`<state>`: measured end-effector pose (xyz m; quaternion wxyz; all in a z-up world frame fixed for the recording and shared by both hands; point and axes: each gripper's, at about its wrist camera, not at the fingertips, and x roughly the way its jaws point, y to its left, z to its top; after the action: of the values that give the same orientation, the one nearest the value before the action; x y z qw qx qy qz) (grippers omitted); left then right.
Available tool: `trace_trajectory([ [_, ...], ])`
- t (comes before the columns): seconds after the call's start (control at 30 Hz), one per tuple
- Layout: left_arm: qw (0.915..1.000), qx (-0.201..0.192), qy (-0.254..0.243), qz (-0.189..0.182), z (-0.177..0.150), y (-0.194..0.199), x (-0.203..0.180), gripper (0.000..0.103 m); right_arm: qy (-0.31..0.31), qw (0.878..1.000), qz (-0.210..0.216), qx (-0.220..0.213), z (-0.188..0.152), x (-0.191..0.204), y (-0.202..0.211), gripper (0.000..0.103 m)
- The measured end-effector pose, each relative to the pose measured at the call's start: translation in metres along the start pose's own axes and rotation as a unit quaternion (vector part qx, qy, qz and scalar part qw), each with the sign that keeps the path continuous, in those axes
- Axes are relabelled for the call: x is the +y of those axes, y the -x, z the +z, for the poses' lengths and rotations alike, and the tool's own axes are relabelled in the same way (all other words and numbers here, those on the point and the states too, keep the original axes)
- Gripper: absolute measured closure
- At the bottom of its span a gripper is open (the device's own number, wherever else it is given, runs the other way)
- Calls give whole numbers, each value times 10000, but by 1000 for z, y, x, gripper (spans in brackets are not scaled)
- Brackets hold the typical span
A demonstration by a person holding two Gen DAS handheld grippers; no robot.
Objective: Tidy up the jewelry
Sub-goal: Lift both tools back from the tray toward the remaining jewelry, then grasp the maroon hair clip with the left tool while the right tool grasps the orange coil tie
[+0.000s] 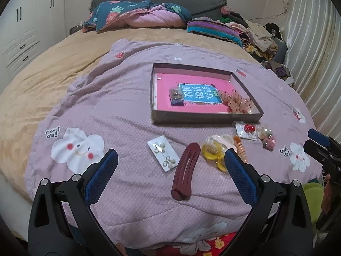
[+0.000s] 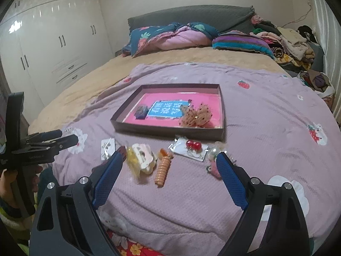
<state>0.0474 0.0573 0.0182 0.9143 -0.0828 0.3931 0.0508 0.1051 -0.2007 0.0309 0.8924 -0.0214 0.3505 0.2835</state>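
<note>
A shallow cardboard tray (image 1: 204, 119) (image 2: 168, 131) with a pink lining lies on the lilac blanket and holds a small dark packet (image 1: 176, 96) and a beige dotted scrunchie (image 1: 236, 102) (image 2: 197, 115). In front of it lie an earring card (image 1: 163, 155), a maroon hair clip (image 1: 185, 170), yellow and cream claw clips (image 1: 214, 148) (image 2: 139, 156), an orange spiral tie (image 2: 163, 169), a cherry earring card (image 1: 247, 130) (image 2: 190, 148) and small pink charms (image 1: 269, 141). My left gripper (image 1: 170, 156) is open just short of the maroon clip. My right gripper (image 2: 169, 159) is open over the spiral tie.
The blanket (image 1: 119, 115) covers a bed with a tan sheet (image 1: 49, 68). Pillows and a folded quilt (image 1: 149, 17) lie at the headboard, a clothes pile (image 1: 257, 34) at the far right. White wardrobes (image 2: 49, 40) stand on the left. A hand (image 2: 8, 181) holds the left gripper's handle.
</note>
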Motion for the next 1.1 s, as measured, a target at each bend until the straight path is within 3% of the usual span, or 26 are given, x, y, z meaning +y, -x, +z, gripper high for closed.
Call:
trace_trajectory([
  [0.43,9994,353,11,-73,-22,-18,8,10,35,9988,113,477,-23,6,-28,15],
  [0.67,9970,745,-21,-229,-40,-43,9,11,23,9969,91,780,-33,6,-51,24],
  [1.03,9921,1160,-213,-433,-47,-82,-8,34,138,9925,45,1211,-42,4,-98,43],
  [1.1,9913,1211,-217,-466,-47,-87,-10,40,170,9912,63,1309,-42,4,-108,52],
])
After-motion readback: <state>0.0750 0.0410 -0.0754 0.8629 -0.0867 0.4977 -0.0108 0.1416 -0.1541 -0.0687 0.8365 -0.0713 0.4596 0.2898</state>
